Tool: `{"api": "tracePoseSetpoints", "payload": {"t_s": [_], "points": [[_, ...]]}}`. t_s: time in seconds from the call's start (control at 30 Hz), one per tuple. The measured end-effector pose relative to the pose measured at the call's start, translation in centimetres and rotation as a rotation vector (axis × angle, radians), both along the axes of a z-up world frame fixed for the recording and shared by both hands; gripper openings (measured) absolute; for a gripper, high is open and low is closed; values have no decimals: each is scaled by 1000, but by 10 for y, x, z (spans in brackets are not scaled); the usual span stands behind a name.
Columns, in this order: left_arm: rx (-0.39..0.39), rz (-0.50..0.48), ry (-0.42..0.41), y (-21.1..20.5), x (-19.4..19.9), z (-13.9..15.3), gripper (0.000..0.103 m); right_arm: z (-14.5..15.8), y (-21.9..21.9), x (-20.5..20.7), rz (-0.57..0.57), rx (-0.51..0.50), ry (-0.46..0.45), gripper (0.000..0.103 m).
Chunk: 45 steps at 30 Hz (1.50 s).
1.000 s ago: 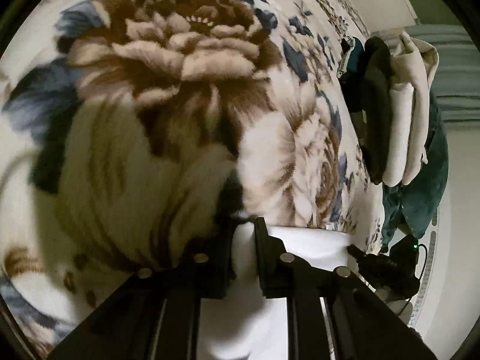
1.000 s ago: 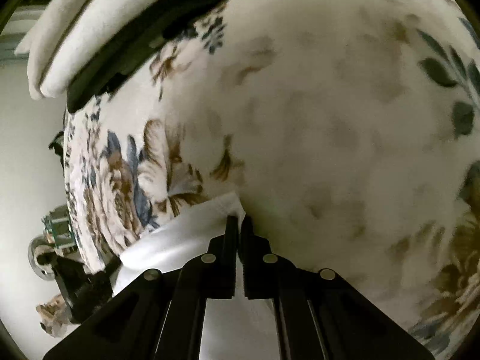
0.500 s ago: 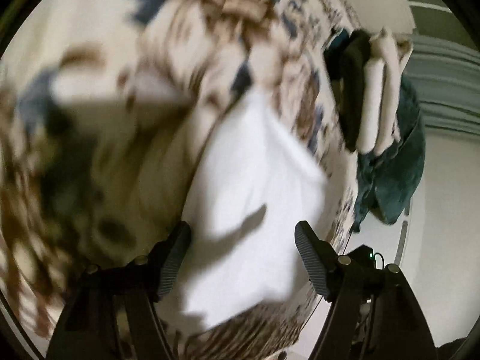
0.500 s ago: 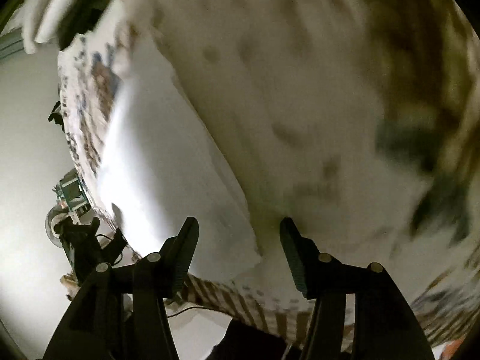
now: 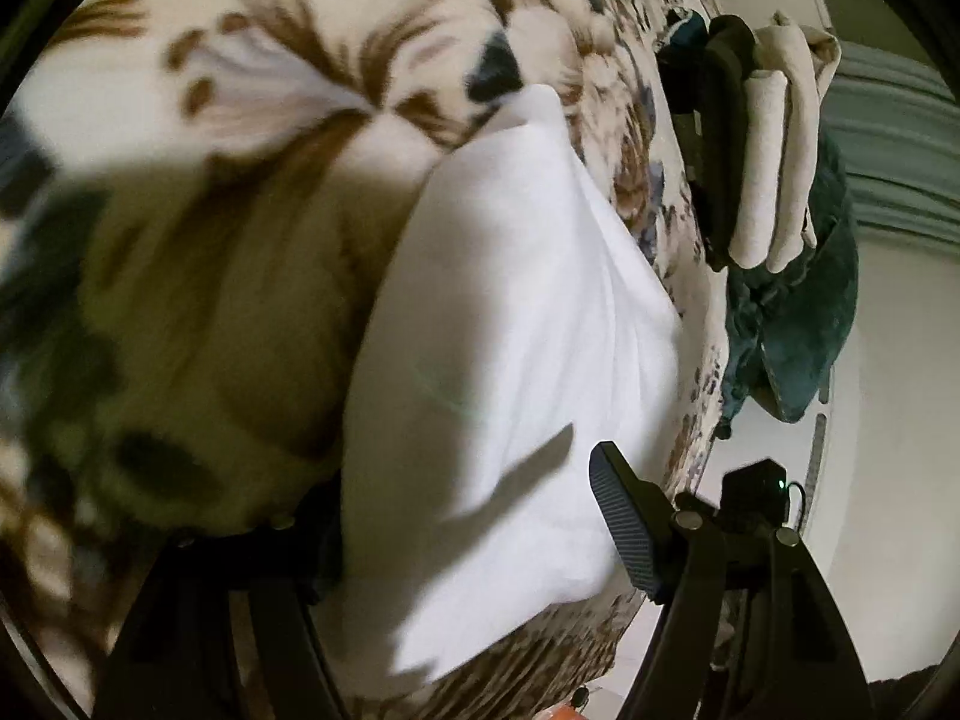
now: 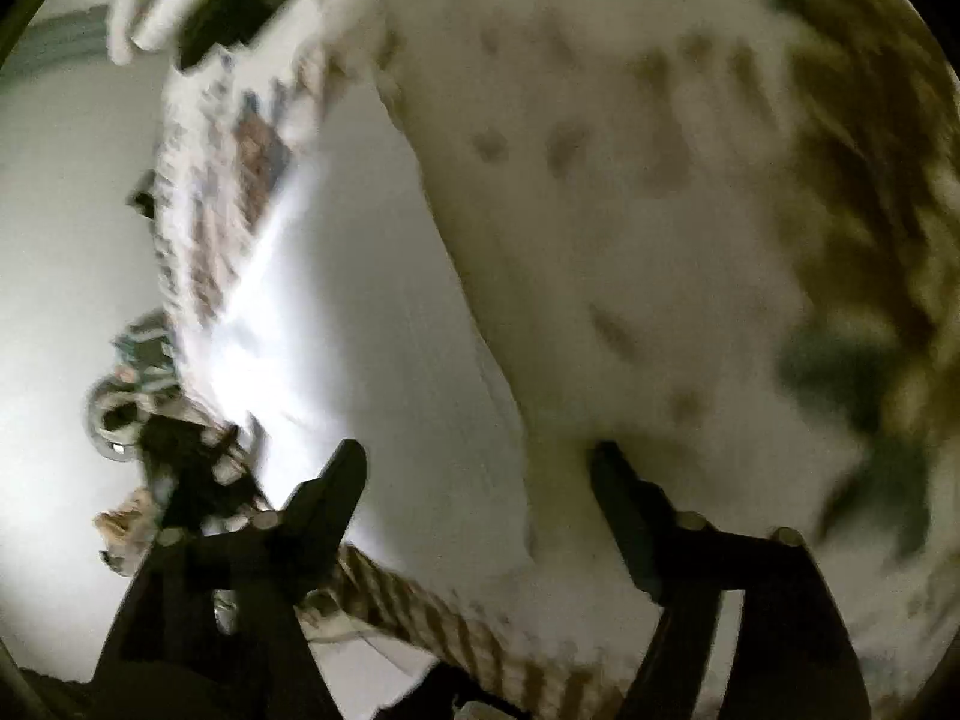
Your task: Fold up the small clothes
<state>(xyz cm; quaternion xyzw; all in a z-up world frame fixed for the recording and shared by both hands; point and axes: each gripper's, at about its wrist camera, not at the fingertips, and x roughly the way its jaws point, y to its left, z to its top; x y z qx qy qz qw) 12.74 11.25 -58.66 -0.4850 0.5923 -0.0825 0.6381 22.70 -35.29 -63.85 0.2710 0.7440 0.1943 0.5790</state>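
on floral blanket (image 5: 252,276): one white cloth (image 5: 510,360), one folded stack (image 5: 762,138).

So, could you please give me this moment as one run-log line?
left claw: open, jaws just opened | right claw: open, jaws just opened | white garment: released, lying on floral blanket

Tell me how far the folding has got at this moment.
Done: the white garment lies folded flat on the floral blanket, and more folded clothes are stacked at its far edge. In hand: nothing. The left gripper and right gripper have just been opening, with nothing pinched between the fingers. Left: whether the white piece needs another fold or a move to the stack, I cannot tell.
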Motion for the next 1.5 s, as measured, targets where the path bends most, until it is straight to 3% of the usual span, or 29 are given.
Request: {"api": "tracePoseSetpoints", "payload": {"t_s": [0.13,0.23,0.27,0.3,0.37,0.53,0.77,0.97,1.3,1.4,1.5], "points": [[-25,-4,-23,-4,11,-6,70,-27,11,15,-29,84,36,81],[-27,-10,-70,-8,15,-1,68,-28,31,19,-31,171,4,79],[-24,-22,-89,-10,16,2,63,-28,37,18,-27,200,7,71],[-20,-33,-105,-12,16,5,40,-29,45,16,-8,210,13,49],[1,-55,-115,-15,19,8,12,-34,58,11,11,190,33,21],[17,-79,-125,-16,29,28,12,-20,57,1,-81,148,14,13],[38,-155,-167,-15,62,94,10,68,55,13,-92,126,-72,11],[42,-204,-258,-17,131,175,10,164,48,54,-130,139,-191,11],[32,-282,-503,-47,292,303,10,318,36,192,-227,172,-457,11],[51,-296,-570,-52,355,331,10,342,31,244,-250,172,-515,11],[71,-318,-572,-56,408,325,10,339,25,304,-268,148,-538,11]]}}
